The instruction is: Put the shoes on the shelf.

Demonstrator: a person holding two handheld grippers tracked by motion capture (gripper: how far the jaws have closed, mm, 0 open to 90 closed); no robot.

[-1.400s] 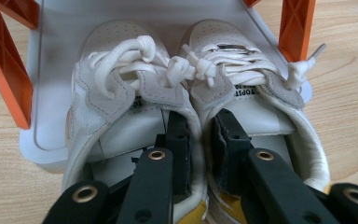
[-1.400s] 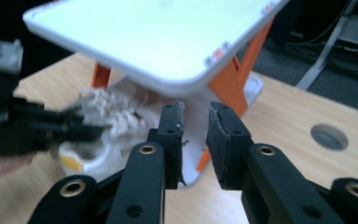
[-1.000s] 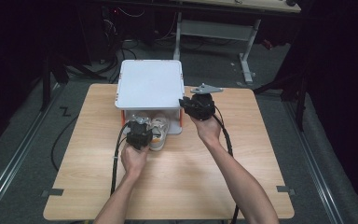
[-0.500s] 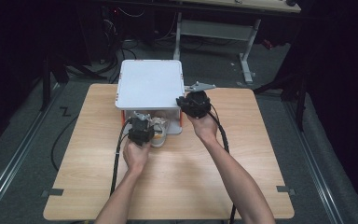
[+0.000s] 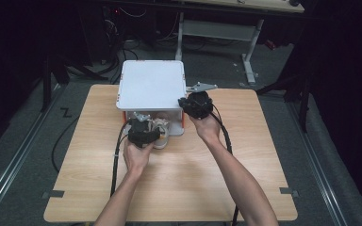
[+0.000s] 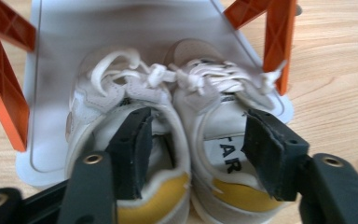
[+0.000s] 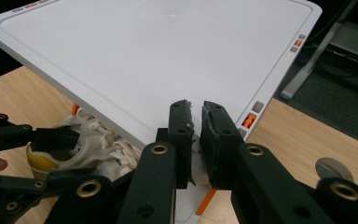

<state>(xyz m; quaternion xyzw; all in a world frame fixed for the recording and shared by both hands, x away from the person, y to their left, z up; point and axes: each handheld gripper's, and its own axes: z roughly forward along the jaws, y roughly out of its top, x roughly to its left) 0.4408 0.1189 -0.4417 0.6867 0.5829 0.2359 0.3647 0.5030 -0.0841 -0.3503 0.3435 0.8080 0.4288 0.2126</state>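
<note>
A pair of white sneakers with yellow heel linings sits on the lower shelf of a white rack with orange legs. My left gripper is at the heels and its jaws have just been opening. One pad is inside the left shoe, the other at the right shoe, and neither presses. My right gripper is at the front right corner of the rack's white top. Its jaws have been closing to a thin slit, and I cannot tell whether anything is pinched there.
The rack stands at the far middle of the wooden table. A small round metal disc lies on the table to the right of it. Behind the table are a desk leg and cables on the dark floor.
The right gripper has edged slightly left, closer to the rack's corner. The left hand stays at the shoes.
</note>
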